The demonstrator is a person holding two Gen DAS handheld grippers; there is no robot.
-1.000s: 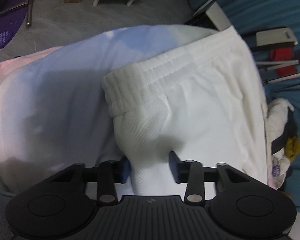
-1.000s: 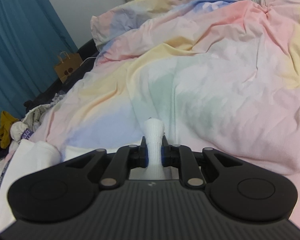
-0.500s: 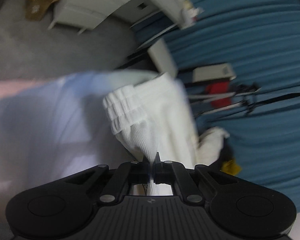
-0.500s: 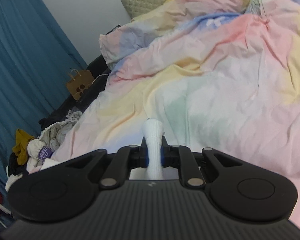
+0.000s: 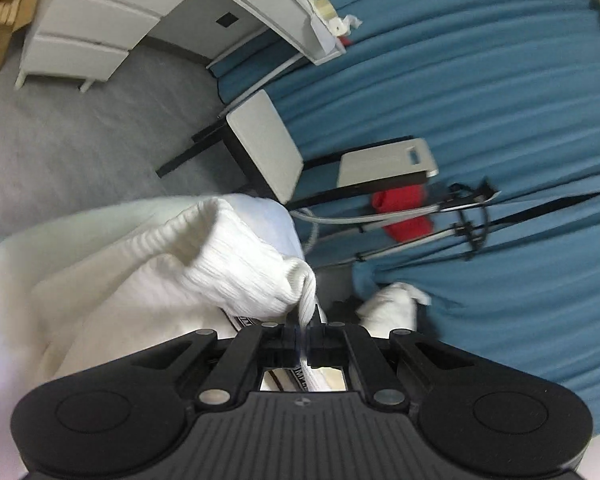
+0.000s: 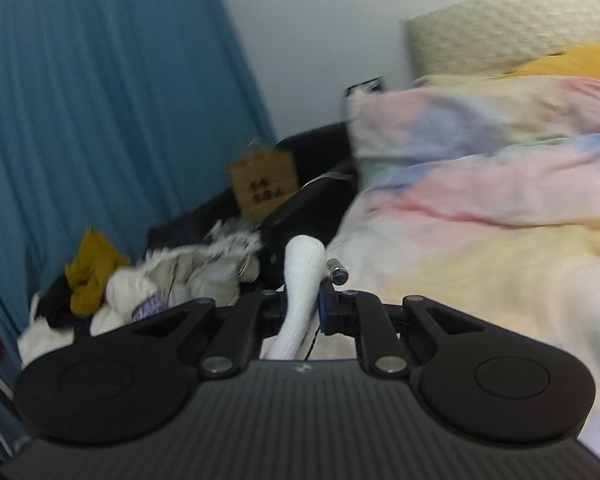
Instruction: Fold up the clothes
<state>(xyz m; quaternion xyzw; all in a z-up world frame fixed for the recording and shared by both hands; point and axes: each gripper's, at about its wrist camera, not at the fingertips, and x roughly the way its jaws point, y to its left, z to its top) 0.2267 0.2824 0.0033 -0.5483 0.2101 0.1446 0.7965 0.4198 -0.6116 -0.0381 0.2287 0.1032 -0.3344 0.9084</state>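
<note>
Gripping white trousers (image 5: 236,264) in both tongs, left tongs (image 5: 304,334) pinching a thin fold, right tongs (image 6: 304,304) clamping a thicker bunch. Holding cloth raised above bed (image 6: 480,248), likely for folding over.

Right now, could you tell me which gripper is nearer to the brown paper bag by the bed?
Right. The right gripper, shut on white cloth, points toward the paper bag. The left gripper faces the curtain; no bag shows there.
</note>
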